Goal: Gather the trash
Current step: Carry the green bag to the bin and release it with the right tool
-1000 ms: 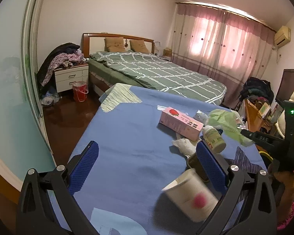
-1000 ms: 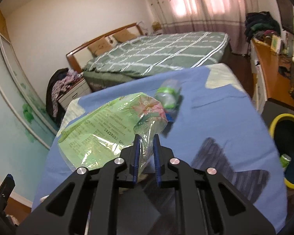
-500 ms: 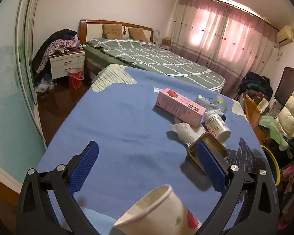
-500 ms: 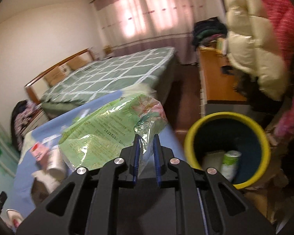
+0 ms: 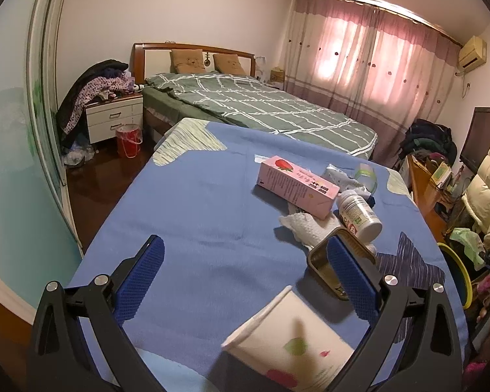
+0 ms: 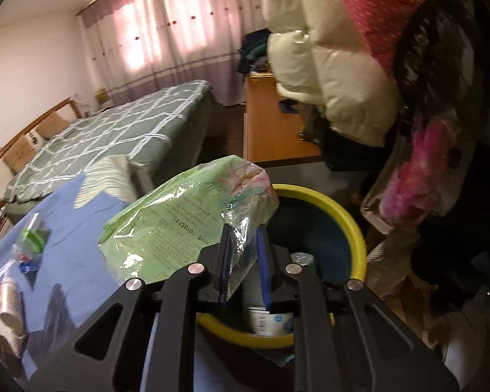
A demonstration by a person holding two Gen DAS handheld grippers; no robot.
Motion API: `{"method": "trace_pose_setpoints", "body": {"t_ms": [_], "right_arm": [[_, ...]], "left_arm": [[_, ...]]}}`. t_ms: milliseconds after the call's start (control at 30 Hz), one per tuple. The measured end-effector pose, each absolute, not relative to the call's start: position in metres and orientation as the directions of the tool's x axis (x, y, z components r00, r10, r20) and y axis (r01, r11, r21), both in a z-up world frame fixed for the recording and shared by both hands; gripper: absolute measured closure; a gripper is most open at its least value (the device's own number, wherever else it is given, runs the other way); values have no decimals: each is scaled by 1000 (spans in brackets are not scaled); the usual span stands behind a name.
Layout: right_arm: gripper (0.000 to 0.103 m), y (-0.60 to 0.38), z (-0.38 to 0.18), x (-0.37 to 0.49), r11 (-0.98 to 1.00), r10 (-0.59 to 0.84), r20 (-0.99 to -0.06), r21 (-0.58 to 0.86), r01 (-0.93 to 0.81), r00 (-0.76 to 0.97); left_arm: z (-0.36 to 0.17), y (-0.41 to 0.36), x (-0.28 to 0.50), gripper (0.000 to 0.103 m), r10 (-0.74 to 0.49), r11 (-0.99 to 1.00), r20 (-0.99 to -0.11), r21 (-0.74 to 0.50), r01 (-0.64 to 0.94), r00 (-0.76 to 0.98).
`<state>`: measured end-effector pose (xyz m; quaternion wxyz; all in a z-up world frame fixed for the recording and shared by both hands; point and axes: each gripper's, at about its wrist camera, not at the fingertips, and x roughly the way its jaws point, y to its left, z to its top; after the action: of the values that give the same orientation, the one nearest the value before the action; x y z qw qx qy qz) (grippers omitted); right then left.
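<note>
left wrist view: left claw (image 5: 245, 268) spread wide, nothing between the pads; hangs low over the near end of the table (image 5: 196, 202), which has a blue cloth on it.
paper cup (image 5: 290, 343): lies on its side just under the claw, mouth toward the left; looks like the next thing to grab, judging by the aim.
tin (image 5: 323, 261): open, partly behind the right finger.
other trash: pink carton (image 5: 294, 189), white bottle (image 5: 359, 215), crumpled tissue (image 5: 307, 225), bunched together at the right-hand far part of the table.
bin (image 5: 457, 271): yellow rim shows off the table's right edge, on the floor.
right wrist view: right claw (image 6: 245, 268) sits directly above the bin (image 6: 352, 228); a can or two already inside.
green bag (image 6: 186, 222): crinkly plastic, its clear twisted neck runs between the pads; body bulges left of the fingers.
grip: jaws narrow and opening now; gap visible on the right pad, bag neck leans on the left one. Probably letting go so it falls into the bin.
risk: light film may cling to the pad or drift past the rim.
</note>
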<state>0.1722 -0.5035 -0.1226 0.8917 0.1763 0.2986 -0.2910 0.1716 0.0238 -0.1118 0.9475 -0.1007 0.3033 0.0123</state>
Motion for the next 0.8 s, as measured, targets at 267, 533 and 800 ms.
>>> {"method": "trace_pose_setpoints", "body": {"t_ms": [267, 533, 800], "right_arm": [[78, -509, -133, 167, 737, -443, -639, 139, 661, 628], [56, -506, -129, 162, 730, -463, -618, 141, 669, 636], [47, -500, -125, 161, 739, -474, -596, 133, 661, 649]], "left_arm": [[-105, 13, 166, 5, -36, 984, -576, -162, -71, 817], [-105, 10, 159, 5, -25, 985, -588, -152, -81, 808], [-113, 2, 147, 5, -8, 988, -630, -123, -90, 776]]}}
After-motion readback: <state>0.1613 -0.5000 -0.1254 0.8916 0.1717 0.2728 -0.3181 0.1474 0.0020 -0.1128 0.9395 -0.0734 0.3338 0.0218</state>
